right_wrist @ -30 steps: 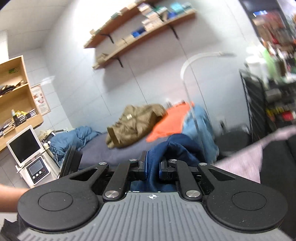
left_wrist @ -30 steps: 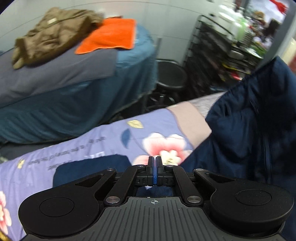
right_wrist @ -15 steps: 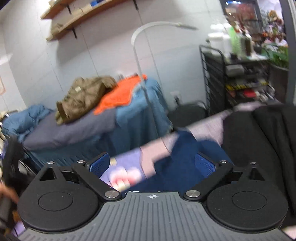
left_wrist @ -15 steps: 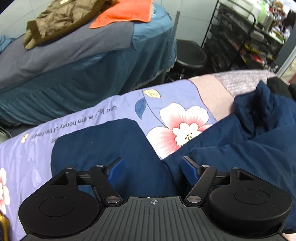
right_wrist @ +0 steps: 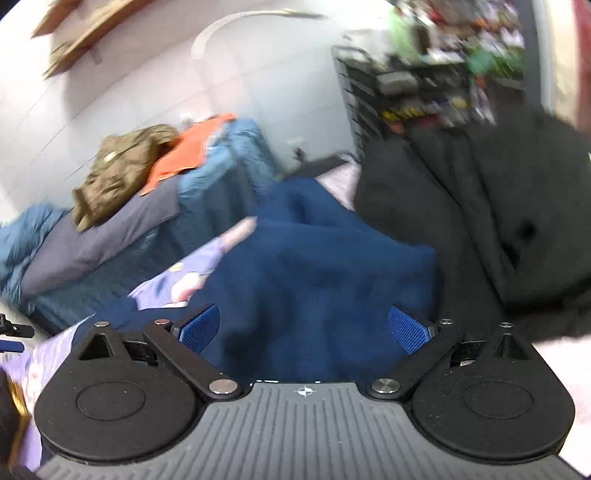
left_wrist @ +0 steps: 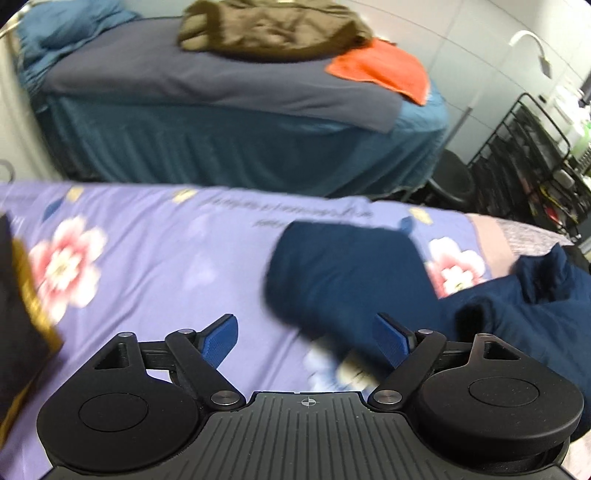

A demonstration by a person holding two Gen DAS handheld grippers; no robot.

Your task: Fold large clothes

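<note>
A navy blue garment lies on the purple floral sheet (left_wrist: pixel 155 258). In the left wrist view its sleeve (left_wrist: pixel 343 266) stretches left and its bulk (left_wrist: pixel 535 314) is bunched at the right. My left gripper (left_wrist: pixel 306 339) hovers open over the sheet, its right pad (left_wrist: pixel 391 338) close to the sleeve's near edge, and nothing is gripped. In the right wrist view the garment (right_wrist: pixel 325 266) fills the middle in rumpled folds. My right gripper (right_wrist: pixel 304 328) is open just above it, with cloth below the wide gap and not pinched.
A black garment (right_wrist: pixel 480 206) is heaped right of the navy one. A dark item with a gold edge (left_wrist: pixel 22 295) sits at the sheet's left. A second bed (left_wrist: pixel 221 147) behind holds a brown jacket (left_wrist: pixel 273 29) and an orange cloth (left_wrist: pixel 384 66). A black rack (left_wrist: pixel 535 166) and a stool (left_wrist: pixel 450 177) stand at the right.
Both grippers went from shut on navy cloth to wide open, and the garment dropped onto the bed. The left gripper swept left over the sheet. The right gripper sank and tilted down toward the garment.
</note>
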